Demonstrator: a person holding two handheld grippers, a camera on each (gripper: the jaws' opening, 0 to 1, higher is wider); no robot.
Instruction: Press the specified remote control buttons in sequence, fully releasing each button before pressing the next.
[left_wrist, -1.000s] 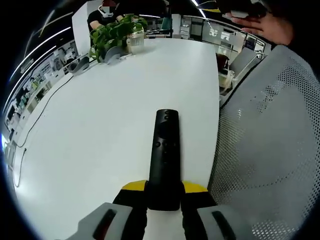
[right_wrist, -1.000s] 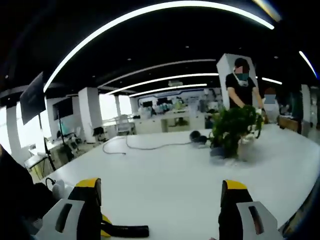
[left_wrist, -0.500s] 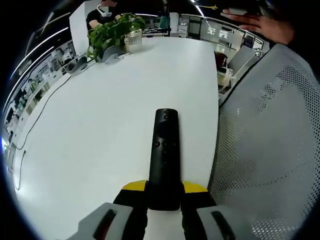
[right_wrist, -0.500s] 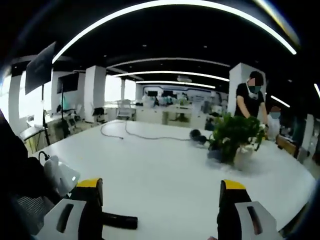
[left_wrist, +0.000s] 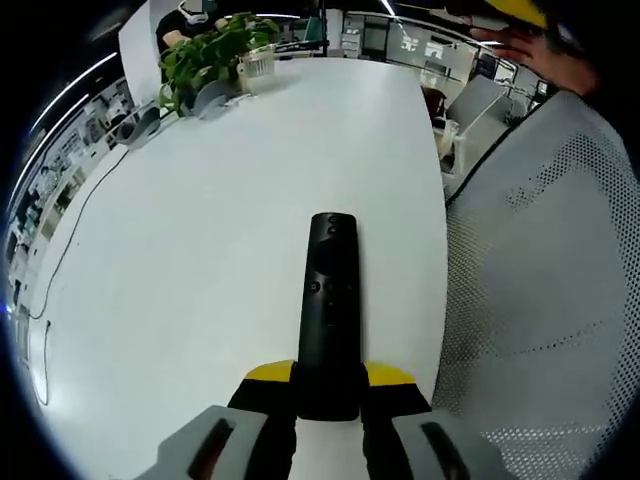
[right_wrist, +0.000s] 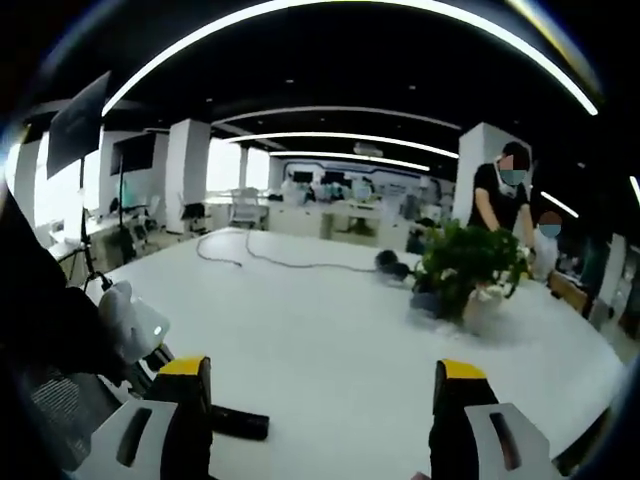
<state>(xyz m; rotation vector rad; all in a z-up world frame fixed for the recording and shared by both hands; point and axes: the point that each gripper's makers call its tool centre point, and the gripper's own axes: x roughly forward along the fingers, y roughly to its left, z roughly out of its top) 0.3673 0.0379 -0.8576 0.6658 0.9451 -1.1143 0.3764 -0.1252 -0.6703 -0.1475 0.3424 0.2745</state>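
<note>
A long black remote control (left_wrist: 327, 318) points away over the white table (left_wrist: 200, 230), its near end clamped between the yellow-tipped jaws of my left gripper (left_wrist: 328, 385), which is shut on it. Small round buttons show near its middle and far end. In the right gripper view the remote's far end (right_wrist: 238, 423) pokes out from behind the left jaw, low over the table (right_wrist: 330, 350). My right gripper (right_wrist: 320, 400) stands open, its jaws wide apart with nothing between them.
A potted green plant (left_wrist: 205, 60) (right_wrist: 468, 265) stands at the far end of the table, with a person (right_wrist: 500, 200) behind it. A black cable (right_wrist: 260, 260) snakes across the table. A grey mesh chair (left_wrist: 545, 290) stands along the table's right edge.
Both cameras have shifted slightly; the left view now looks a little more down on the table. The remote stays clamped in the left gripper and the right gripper stays open.
</note>
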